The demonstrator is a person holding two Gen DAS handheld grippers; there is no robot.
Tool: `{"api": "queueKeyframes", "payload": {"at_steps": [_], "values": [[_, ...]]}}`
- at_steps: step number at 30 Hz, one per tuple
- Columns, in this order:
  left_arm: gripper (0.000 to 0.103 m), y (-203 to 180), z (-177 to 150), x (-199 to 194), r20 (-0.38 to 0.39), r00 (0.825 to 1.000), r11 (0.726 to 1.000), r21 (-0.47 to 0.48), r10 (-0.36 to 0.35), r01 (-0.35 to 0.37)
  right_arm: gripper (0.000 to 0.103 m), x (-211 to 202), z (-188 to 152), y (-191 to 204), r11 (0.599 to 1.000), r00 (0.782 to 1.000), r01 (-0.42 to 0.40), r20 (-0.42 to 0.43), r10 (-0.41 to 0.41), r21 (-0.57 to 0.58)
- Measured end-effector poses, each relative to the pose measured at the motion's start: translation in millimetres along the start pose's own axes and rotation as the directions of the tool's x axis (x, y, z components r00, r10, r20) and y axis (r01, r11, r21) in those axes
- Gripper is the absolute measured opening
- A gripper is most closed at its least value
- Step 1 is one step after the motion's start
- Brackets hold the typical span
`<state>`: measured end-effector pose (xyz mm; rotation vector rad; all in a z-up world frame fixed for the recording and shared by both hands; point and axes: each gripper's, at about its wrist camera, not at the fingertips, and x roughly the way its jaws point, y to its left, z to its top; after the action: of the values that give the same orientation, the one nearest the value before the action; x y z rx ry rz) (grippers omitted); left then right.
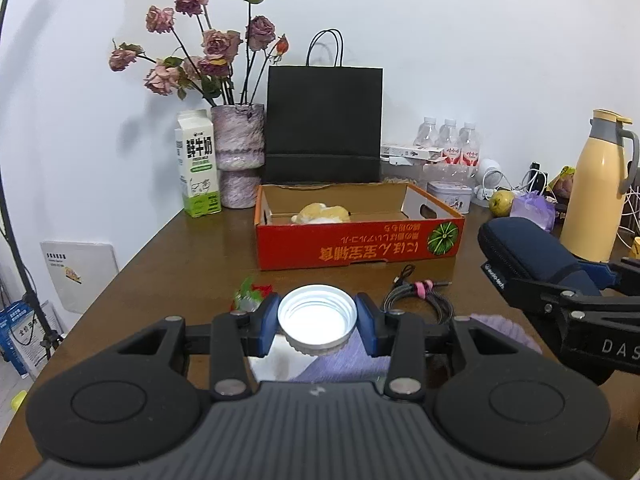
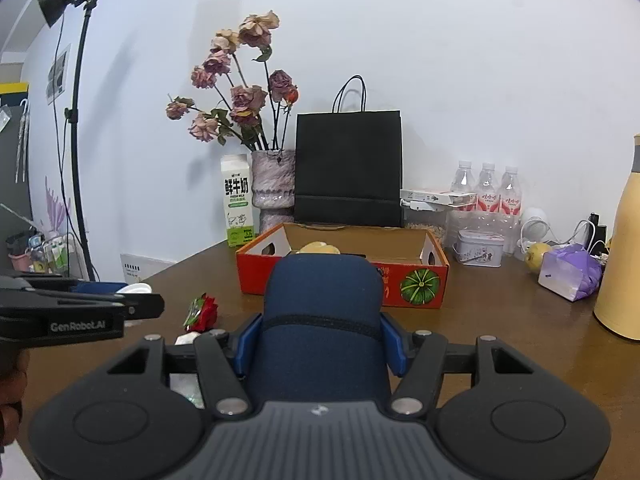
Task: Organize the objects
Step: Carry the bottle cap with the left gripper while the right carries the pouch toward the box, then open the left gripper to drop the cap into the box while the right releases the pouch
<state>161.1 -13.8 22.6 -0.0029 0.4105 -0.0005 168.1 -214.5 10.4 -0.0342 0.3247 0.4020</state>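
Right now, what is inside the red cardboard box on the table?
Inside the red box a pale yellow, rounded thing lies near the front wall; what it is cannot be told. The front wall hides the floor of the box, and in the right wrist view the blue case covers part of it.

Both raised — left gripper (image 1: 316, 322) and right gripper (image 2: 320, 344) each clamped on loads.

Brown table (image 1: 192, 248) with red box (image 1: 360, 244), milk carton (image 1: 199, 164)

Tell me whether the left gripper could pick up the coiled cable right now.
Probably not: the left gripper is shut on a white lid, so its jaws are taken. The coiled cable lies uncovered just beyond.
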Motion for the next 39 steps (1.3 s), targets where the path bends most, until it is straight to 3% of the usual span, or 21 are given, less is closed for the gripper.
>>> {"api": "queueKeyframes", "payload": {"at_steps": [28, 39], "values": [[0.041, -11, 86, 108, 0.025, 0.999, 0.997, -0.078, -0.028, 0.03, 0.06, 108, 69, -36, 0.999, 1.0, -0.008, 0.018, 0.007, 0.052], [0.041, -5, 115, 152, 0.05, 0.999, 0.993, -0.114, -0.005, 0.011, 0.06, 159, 89, -46, 0.999, 1.0, 0.005, 0.008, -0.005, 0.054]]}}
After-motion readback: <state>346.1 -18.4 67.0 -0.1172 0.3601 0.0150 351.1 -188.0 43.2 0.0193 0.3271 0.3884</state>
